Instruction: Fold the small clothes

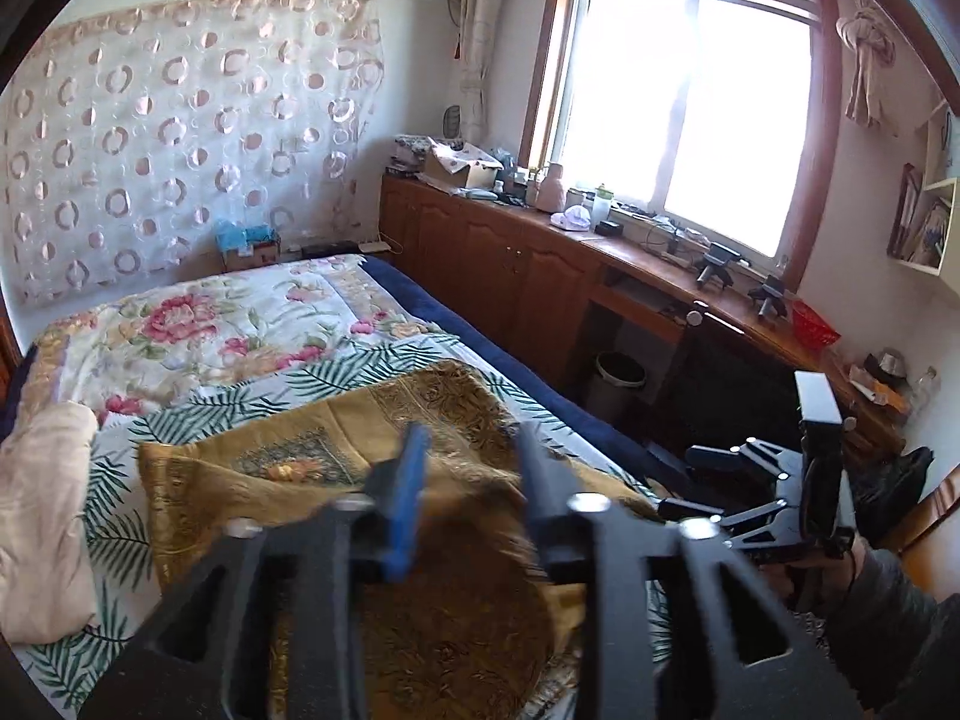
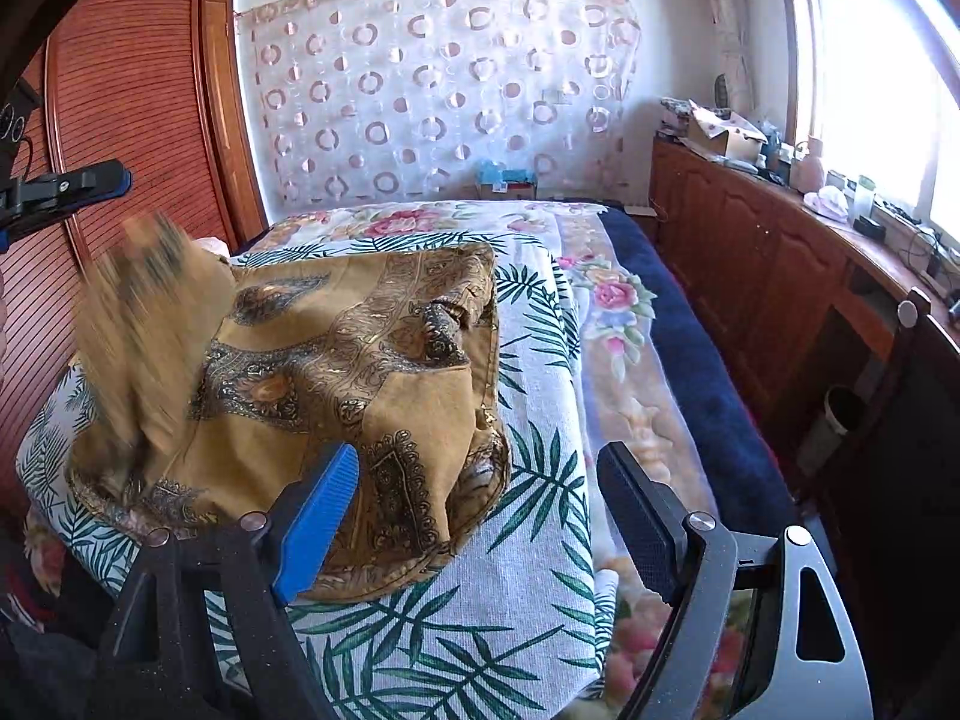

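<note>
Right up close, the right gripper (image 2: 480, 510) hangs wide apart, holding nothing, at the near edge of the golden paisley garment (image 2: 336, 360). That garment lies rumpled on the leaf-print cloth (image 2: 528, 540) over the bed (image 2: 690, 372). Left gripper (image 1: 474, 480) released above it, one flap blurred.

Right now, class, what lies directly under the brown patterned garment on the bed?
The brown patterned garment rests on a white palm-leaf cloth, which shows around its edges. Whatever lies beneath the garment's middle is covered.
</note>
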### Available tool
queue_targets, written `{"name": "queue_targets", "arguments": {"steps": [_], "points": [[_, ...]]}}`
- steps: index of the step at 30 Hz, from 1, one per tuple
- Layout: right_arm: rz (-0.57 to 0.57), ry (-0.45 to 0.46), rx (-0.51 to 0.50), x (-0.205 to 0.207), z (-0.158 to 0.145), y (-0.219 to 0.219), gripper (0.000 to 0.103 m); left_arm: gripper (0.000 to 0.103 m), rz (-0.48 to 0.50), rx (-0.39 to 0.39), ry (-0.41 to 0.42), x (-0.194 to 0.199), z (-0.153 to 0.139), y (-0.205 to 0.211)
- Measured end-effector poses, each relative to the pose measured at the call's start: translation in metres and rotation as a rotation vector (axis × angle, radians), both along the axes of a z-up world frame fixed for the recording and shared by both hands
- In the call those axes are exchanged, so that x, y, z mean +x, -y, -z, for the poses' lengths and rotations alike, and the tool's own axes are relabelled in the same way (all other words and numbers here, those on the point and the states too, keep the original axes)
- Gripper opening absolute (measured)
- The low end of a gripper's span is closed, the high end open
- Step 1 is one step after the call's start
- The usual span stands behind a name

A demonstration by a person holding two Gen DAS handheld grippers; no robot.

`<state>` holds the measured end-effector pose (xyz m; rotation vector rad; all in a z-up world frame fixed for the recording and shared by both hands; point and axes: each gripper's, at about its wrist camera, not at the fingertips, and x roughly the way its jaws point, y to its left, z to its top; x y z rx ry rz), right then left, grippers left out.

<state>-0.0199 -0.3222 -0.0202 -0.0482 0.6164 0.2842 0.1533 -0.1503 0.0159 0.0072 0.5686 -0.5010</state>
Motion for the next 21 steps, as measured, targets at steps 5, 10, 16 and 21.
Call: {"name": "queue_targets", "arguments": {"steps": [5, 10, 16, 21], "points": [[0.0, -0.001, -0.001, 0.011, -0.004, 0.005, 0.083, 0.075, -0.036, -0.002, 0.001, -0.007, 0.002, -0.017], [-0.025, 0.002, -0.007, 0.037, -0.013, 0.001, 0.079, 0.077, -0.106, 0.029, -0.009, -0.006, 0.016, -0.041], [-0.062, -0.018, -0.04, 0.104, -0.025, -0.021, 0.075, 0.077, -0.198, 0.04, -0.05, -0.007, 0.043, -0.077], [-0.082, -0.064, -0.074, 0.17, -0.024, -0.046, 0.067, 0.077, -0.251, 0.052, -0.076, -0.009, 0.06, -0.095]]}}
